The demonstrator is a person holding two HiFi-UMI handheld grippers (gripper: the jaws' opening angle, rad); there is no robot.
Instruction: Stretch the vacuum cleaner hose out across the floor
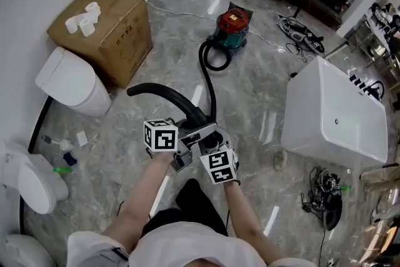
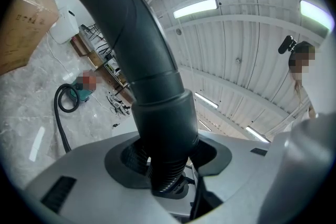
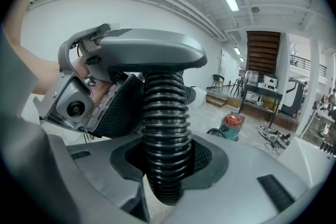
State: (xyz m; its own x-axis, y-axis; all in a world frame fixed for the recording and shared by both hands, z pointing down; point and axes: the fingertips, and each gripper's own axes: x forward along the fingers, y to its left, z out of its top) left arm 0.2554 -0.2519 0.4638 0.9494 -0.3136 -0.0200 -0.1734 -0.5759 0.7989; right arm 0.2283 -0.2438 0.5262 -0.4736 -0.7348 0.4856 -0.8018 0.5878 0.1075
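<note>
Vacuum cleaner hose (image 1: 211, 90): I hold its near end off the floor, left gripper (image 2: 163, 165) clamped at the cuff, right gripper (image 3: 167, 165) clamped on the ribs; partly stretched, one loop beside the canister (image 1: 232, 27).

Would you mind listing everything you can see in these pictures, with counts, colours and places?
vacuum cleaner: one, red and teal, far floor, centre.
hose: one, black, looped by the vacuum cleaner, running to both grippers.
cardboard box: one, brown, by the left wall.
paper rolls: three, white, on the cardboard box.
toilets: four, white, along the left wall.
tub: one, white, right side.
cable bundle: one, black, floor, lower right.
left gripper: one, grey, shut on the hose below its smooth cuff.
right gripper: one, grey, shut on the ribbed hose.
</note>
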